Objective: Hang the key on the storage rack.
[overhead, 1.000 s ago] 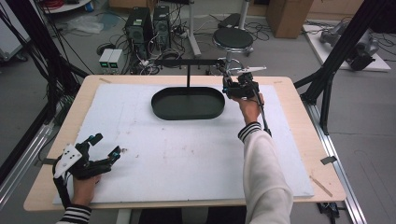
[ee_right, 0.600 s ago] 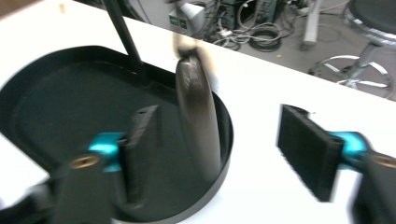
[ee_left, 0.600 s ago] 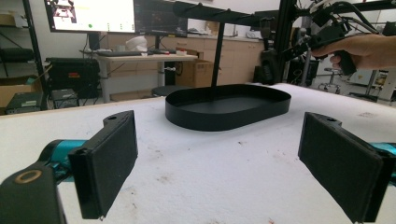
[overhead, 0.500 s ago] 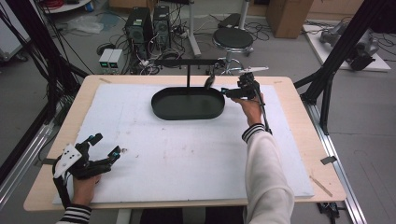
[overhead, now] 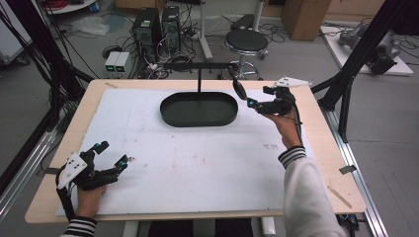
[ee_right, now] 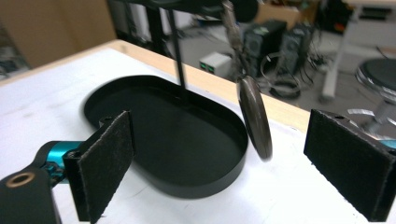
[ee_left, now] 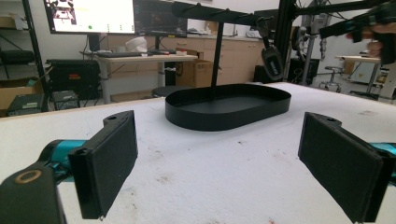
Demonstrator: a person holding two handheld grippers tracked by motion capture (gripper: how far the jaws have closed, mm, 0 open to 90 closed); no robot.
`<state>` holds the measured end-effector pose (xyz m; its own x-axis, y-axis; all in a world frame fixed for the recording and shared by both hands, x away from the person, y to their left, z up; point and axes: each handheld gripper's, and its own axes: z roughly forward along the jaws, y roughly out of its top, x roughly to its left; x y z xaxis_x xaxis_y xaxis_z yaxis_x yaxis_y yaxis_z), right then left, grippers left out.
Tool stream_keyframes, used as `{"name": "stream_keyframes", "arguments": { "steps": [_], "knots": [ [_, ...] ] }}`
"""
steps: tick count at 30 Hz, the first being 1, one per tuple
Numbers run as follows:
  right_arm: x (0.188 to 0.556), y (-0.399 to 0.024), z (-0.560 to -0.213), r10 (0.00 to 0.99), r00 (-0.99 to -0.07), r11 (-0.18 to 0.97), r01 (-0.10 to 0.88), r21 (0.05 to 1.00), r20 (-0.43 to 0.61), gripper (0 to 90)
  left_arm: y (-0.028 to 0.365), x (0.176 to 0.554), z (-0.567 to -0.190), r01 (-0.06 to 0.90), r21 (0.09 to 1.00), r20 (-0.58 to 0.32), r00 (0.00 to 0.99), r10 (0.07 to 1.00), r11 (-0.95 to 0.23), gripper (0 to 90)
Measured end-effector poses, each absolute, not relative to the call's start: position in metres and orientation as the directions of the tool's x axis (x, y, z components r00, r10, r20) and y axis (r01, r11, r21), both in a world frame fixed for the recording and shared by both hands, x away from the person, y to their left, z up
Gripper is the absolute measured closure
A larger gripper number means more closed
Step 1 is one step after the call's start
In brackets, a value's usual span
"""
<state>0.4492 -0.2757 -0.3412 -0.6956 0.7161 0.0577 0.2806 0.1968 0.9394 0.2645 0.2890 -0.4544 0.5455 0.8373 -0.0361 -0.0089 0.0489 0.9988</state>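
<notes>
Foreground: left gripper (overhead: 114,153) resting at the near left corner of the white mat (overhead: 197,177), jaws spread wide, nothing between the pads (ee_left: 109,158). Well apart from everything else.

Mid-table: black oval tray (overhead: 197,122), shallow wall, nothing seen inside. Thin post rising from its far side to a horizontal hanging bar (overhead: 197,65).

Farther, at the bar's right end: dark oval pendant (overhead: 240,90) hanging on a short linked chain, over or just past the tray's right rim; cannot tell which. Tilted in the right gripper view (ee_right: 254,116), perhaps swinging. Hangs clear of the tray and the mat.

Just right of it: right gripper (overhead: 258,97), held above the table, aimed at the pendant. Jaws just been opening, now wide apart; pendant ahead and roughly between the pads (ee_right: 105,163) in line of sight, but not pressed by either. Released, by the look of it.

Handling, as judgement: small and light, rigid disc, smooth and probably slippery across its faces; chain limp, so free to swing and twist at any nudge. Best hold probably flat across the two broad faces, pads square on, near the disc's middle; edge-on grip likely to squirt out. Lift needed to clear the bar's hook before pulling away.
</notes>
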Motion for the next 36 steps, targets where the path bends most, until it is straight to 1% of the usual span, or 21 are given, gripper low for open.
{"name": "stream_keyframes", "arguments": {
  "steps": [1,2,5,7,8,9,10,12,18,24,26,28,31,35,36],
  "knots": [
    [0.441,-0.28,-0.342,0.703,-0.708,0.19,0.269,0.944,0.06,6.5,0.289,0.265,-0.454,-0.009,0.999,-0.036,0.545,0.837,0.049,12.3],
    [0.432,-0.284,-0.343,0.694,-0.717,0.183,0.254,0.95,0.059,0.5,0.289,0.264,-0.454,-0.013,0.999,-0.032,0.546,0.837,0.046,12.3],
    [0.406,-0.297,-0.347,0.672,-0.738,0.169,0.236,0.957,0.063,0.2,0.289,0.264,-0.454,-0.014,0.999,-0.031,0.546,0.837,0.046,12.3],
    [0.391,-0.305,-0.35,0.673,-0.739,0.17,0.202,0.965,0.036,0.2,0.289,0.264,-0.455,-0.015,0.999,-0.03,0.546,0.837,0.046,12.3],
    [0.382,-0.309,-0.352,0.67,-0.742,0.156,0.191,0.969,0.039,0.3,0.289,0.264,-0.454,-0.016,0.999,-0.029,0.546,0.837,0.045,12.3],
    [0.382,-0.309,-0.352,0.67,-0.742,0.156,0.191,0.969,0.039,0.3,0.289,0.264,-0.454,-0.016,0.999,-0.029,0.546,0.837,0.045,12.3],
    [0.366,-0.318,-0.356,0.675,-0.737,0.151,0.165,0.975,0.02,0.2,0.288,0.264,-0.455,-0.014,0.999,-0.031,0.546,0.837,0.046,12.3],
    [0.354,-0.326,-0.363,0.687,-0.727,0.125,0.135,0.983,0.012,0.2,0.288,0.264,-0.455,-0.018,0.999,-0.028,0.546,0.838,0.046,12.3],
    [0.328,-0.35,-0.391,0.703,-0.71,0.054,0.109,0.993,0.04,0.3,0.288,0.263,-0.455,-0.021,0.999,-0.023,0.545,0.838,0.041,12.3],
    [0.312,-0.362,-0.421,0.738,-0.674,0.031,0.087,0.996,0.036,0.3,0.288,0.263,-0.455,-0.02,0.999,-0.022,0.546,0.838,0.039,12.3],
    [0.312,-0.363,-0.429,0.758,-0.653,0.043,0.066,0.997,0.01,0.3,0.288,0.263,-0.455,-0.02,0.999,-0.023,0.545,0.838,0.04,12.3],
    [0.312,-0.363,-0.436,0.769,-0.638,0.031,0.075,0.997,0.024,0.3,0.288,0.263,-0.455,-0.021,0.999,-0.021,0.546,0.838,0.039,12.3],
    [0.314,-0.361,-0.444,0.768,-0.64,0.023,0.077,0.997,0.032,0.3,0.288,0.263,-0.455,-0.022,0.999,-0.02,0.545,0.838,0.038,12.3],
    [0.317,-0.357,-0.449,0.763,-0.647,0.064,0.085,0.994,0.006,0.3,0.288,0.263,-0.455,-0.023,0.999,-0.018,0.545,0.838,0.037,12.3],
    [0.317,-0.357,-0.449,0.761,-0.649,0.064,0.073,0.995,-0.001,0.3,0.288,0.263,-0.455,-0.023,0.999,-0.019,0.545,0.838,0.037,12.3]
  ]
}}
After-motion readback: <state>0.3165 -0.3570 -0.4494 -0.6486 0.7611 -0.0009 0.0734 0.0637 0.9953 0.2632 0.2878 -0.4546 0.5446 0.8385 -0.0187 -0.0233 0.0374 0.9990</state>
